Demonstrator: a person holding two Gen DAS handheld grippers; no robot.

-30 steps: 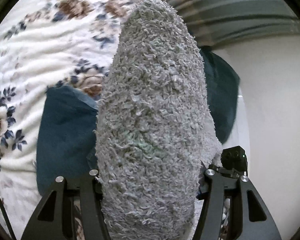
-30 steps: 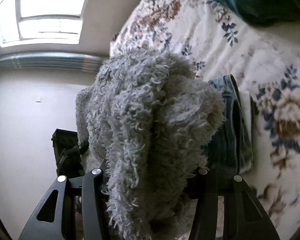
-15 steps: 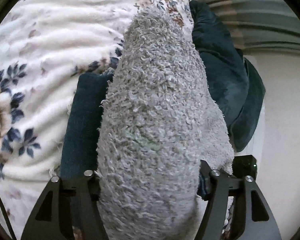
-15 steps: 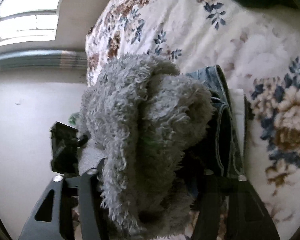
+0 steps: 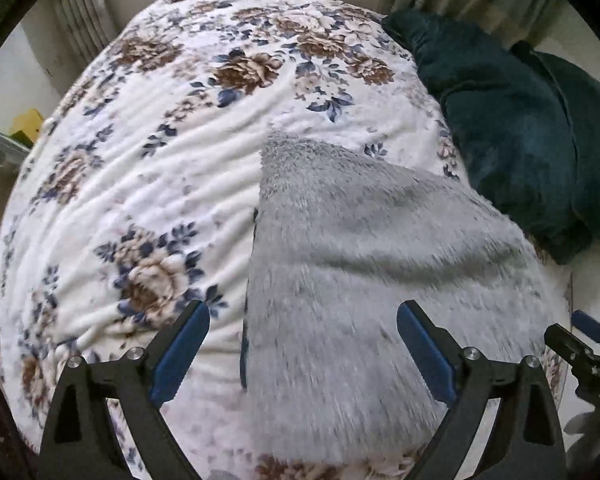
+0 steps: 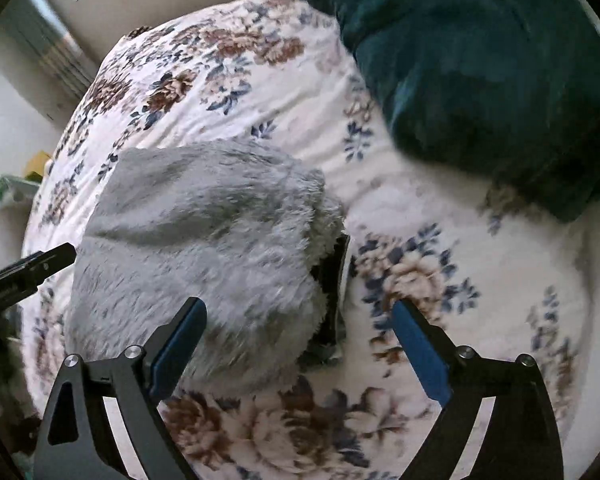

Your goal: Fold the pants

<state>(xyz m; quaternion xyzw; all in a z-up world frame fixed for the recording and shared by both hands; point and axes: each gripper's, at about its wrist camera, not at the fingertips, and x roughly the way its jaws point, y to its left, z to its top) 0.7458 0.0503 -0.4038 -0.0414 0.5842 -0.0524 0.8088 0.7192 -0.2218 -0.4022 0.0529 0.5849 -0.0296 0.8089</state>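
In the left wrist view the left gripper (image 5: 302,346) hangs with its fingers wide apart and empty above the grey fleece pants (image 5: 364,264), which lie folded on the floral bedspread (image 5: 140,184). In the right wrist view the right gripper (image 6: 298,346) is also spread and holds nothing, and the pants (image 6: 204,264) cover a dark folded garment (image 6: 332,280); the fold seems just laid down, so the next move probably calls for smoothing it or taking a new edge.

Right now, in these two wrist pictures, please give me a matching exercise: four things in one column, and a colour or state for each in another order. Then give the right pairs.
Things:
1. fluffy pants
2. blanket
3. bedspread
4. left tongs

Colour or state:
A. white with flowers
B. open, holding nothing
C. grey, lying on the bed
D. dark teal, bunched up

Pairs: 1-C, 2-D, 3-A, 4-B
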